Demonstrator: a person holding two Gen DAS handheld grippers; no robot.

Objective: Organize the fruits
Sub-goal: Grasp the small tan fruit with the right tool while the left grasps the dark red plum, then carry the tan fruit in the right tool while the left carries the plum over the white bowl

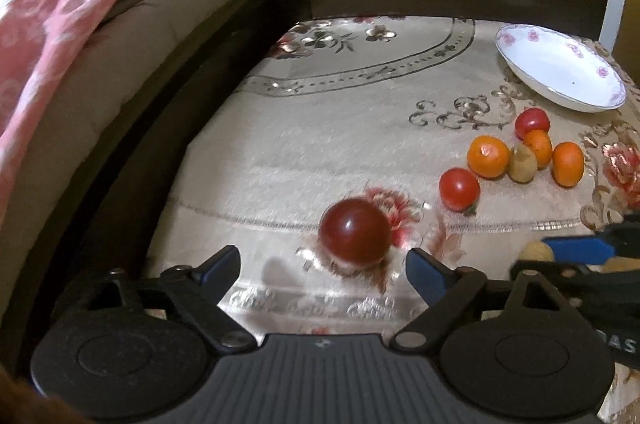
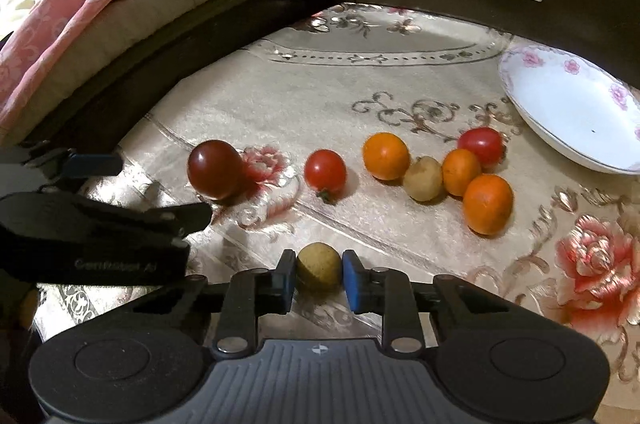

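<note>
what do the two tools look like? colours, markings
Both match: the left tool and right tool have black linkage fingers with blue pads, silver pivot pins, two round black discs and a ribbed grey centre plate. The left's side bears white lettering, too blurred to read.

A dark red tomato (image 2: 215, 174) lies alone at the left of the worktop, with a brighter red tomato (image 2: 325, 173) apart to its right, stem end down. Farther right sits a tight cluster: three oranges (image 2: 487, 203), a tan longan (image 2: 423, 178) and another red tomato (image 2: 481, 145), near a white floral plate (image 2: 560, 111). A second tan longan (image 2: 319, 266) sits pinched between the right gripper (image 2: 319, 278) pads.
</note>
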